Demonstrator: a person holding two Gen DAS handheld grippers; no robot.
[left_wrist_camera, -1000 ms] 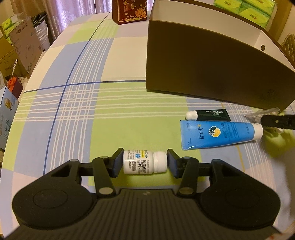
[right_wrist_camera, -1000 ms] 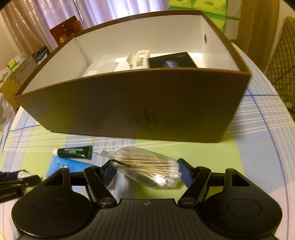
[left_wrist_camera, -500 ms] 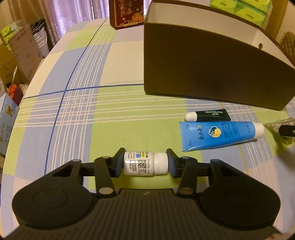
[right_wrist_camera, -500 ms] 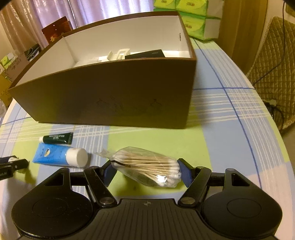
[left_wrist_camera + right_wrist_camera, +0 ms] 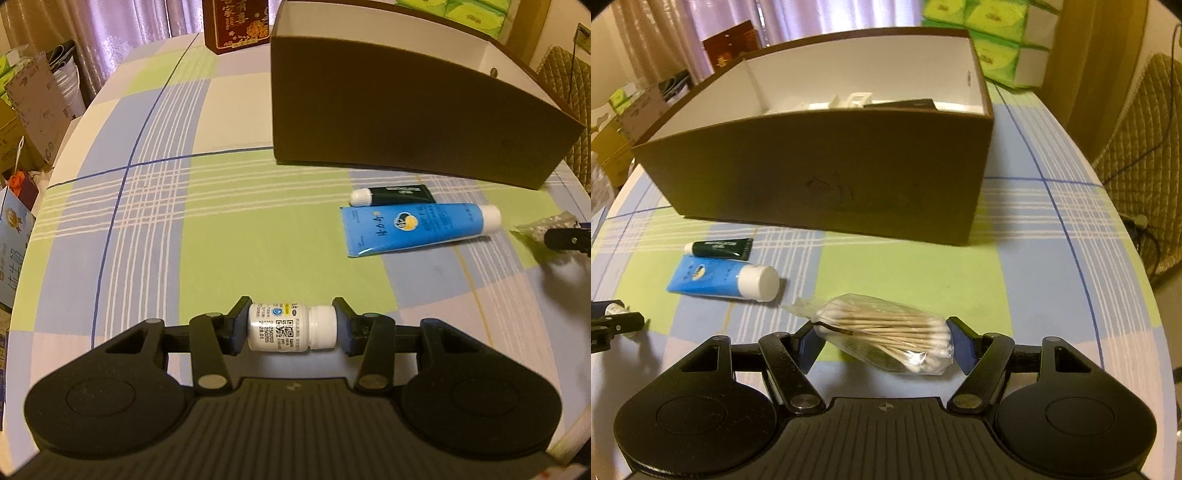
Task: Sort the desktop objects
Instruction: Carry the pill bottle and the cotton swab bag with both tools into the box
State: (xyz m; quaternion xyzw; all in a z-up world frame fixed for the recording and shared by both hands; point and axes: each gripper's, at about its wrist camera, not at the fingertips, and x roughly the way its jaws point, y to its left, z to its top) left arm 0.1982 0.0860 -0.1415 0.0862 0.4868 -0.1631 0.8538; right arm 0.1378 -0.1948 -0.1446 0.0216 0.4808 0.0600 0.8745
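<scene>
— Position of the task items relative to each tool?

— Left tool (image 5: 291, 326): clamped on a small white plastic pill bottle (image 5: 290, 327), held sideways by base and cap above the checked cloth of the bench (image 5: 155, 206). Right tool (image 5: 886, 343): closed on a clear crinkled bag of cotton swabs (image 5: 886, 338), wooden sticks lying across the jaws.

— Change from the earlier frame?

— Both tools have drawn back; the brown cardboard box (image 5: 827, 173) sits farther off and more cloth shows.

— Remaining items?

— A blue tube (image 5: 413, 227) with white cap and a dark green lip balm tube (image 5: 391, 194) lie side by side, touching, on the bench before the box. The box interior is white.
</scene>
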